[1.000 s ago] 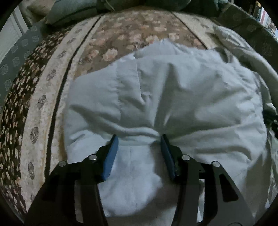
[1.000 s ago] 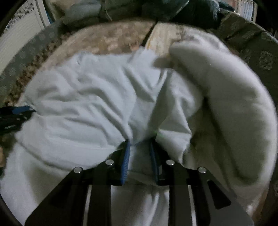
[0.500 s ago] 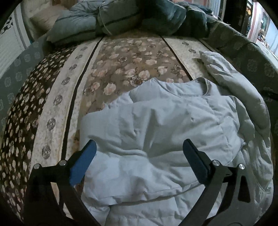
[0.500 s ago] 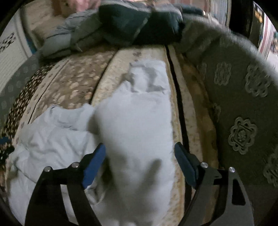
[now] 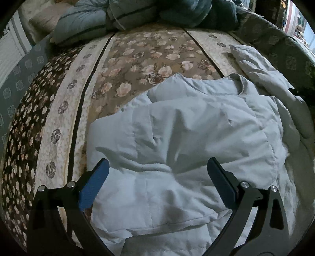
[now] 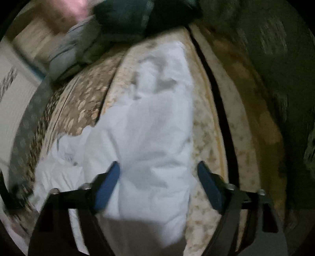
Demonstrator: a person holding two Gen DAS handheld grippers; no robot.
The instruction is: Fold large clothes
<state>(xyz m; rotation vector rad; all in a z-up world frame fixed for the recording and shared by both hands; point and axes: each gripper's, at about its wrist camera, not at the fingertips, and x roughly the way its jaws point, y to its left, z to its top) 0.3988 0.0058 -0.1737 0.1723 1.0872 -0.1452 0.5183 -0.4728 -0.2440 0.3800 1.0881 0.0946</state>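
A large pale blue-white padded garment (image 5: 193,137) lies crumpled on a flowered bedspread (image 5: 149,53). Its body is folded over itself in the left wrist view, and one sleeve (image 5: 256,67) stretches away at the right. My left gripper (image 5: 157,169) is open and empty, above the garment's near fold. In the blurred right wrist view the sleeve (image 6: 157,126) runs away along the bed. My right gripper (image 6: 158,169) is open and empty, its jaws wide on either side of the sleeve's near part.
Dark blue-grey pillows and bedding (image 5: 137,13) are piled at the far end of the bed. A dark green patterned cover (image 6: 275,69) rises along the right side. A white panel (image 5: 7,53) stands at the left.
Both grippers were shut on folds of the garment a second ago. Both have opened, let go and drawn back. The right gripper has swung right over the sleeve.
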